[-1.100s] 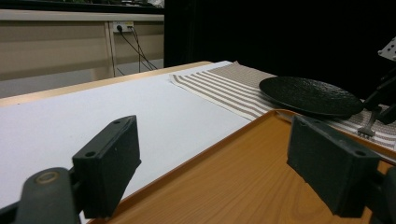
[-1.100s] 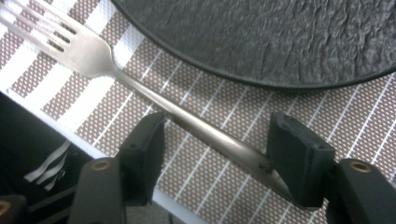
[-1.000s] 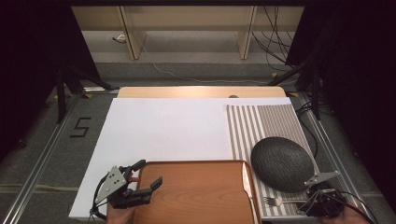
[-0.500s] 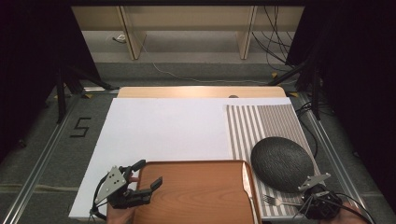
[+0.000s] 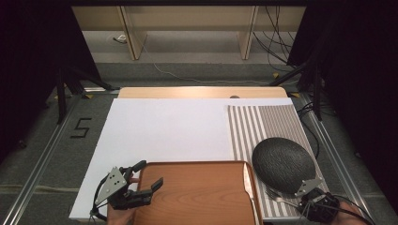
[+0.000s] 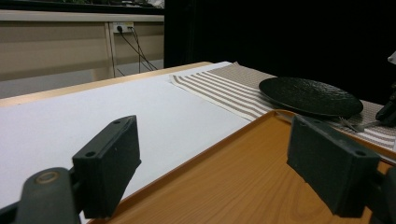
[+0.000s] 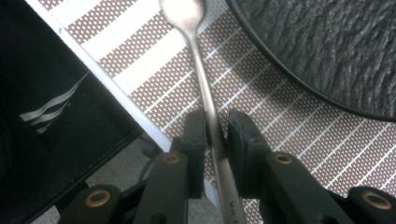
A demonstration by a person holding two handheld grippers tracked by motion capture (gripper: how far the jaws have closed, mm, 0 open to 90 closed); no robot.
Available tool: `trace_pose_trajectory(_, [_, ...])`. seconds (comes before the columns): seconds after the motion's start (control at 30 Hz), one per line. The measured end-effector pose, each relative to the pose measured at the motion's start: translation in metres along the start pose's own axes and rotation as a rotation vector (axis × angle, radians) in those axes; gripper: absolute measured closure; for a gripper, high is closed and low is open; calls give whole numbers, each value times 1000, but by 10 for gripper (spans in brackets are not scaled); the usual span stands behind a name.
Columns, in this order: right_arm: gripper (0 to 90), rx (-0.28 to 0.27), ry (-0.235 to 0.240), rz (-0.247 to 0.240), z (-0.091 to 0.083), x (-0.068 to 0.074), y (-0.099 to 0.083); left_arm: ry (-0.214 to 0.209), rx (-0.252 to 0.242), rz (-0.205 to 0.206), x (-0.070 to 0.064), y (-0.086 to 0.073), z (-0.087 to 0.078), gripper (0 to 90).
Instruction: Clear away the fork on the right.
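The fork lies on the striped mat, just beside the near rim of the black plate, its handle pinched between the right tongs. A second ago those tongs sat a little farther right; they have closed in, so a lift looks ready. Left of the plate, the left tongs gape over the tray corner.

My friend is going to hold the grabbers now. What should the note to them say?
Right gripper: shut on the fork handle, low over the striped placemat, next to the black plate.
Left gripper: open, holding nothing, its jaws astride the wooden tray's left corner.
A knife lies along the tray's right edge.
Done: fork gripped.
Left, probably: set the fork in its spot by the plate, then see to the knife and tray.
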State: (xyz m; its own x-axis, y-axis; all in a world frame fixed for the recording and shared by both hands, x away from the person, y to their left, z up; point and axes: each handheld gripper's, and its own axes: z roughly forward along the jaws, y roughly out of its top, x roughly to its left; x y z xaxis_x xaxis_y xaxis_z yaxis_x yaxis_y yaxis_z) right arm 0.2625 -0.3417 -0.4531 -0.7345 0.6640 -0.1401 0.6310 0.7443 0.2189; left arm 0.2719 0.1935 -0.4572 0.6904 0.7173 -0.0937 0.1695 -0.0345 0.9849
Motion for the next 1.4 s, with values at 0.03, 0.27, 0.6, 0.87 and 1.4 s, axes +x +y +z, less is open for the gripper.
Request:
trace_pose_trajectory(0.03, [783,-2,1,-13,0,0,0,0,-1,0,0,0,0,170])
trace_pose_trajectory(0.27, [810,17,-8,-65,0,3,3,1,2,4,0,0,0,170])
trace_pose_trajectory(0.6, [839,44,-31,-163,0,8,6,2,1,2,0,0,0,170])
trace_pose_trajectory(0.87, [842,27,-7,-192,-1,10,6,2,2,2,0,0,0,170])
trace_pose_trajectory(1.4, [844,-209,112,-109,-20,10,14,3,-1,1,0,0,-1,170])
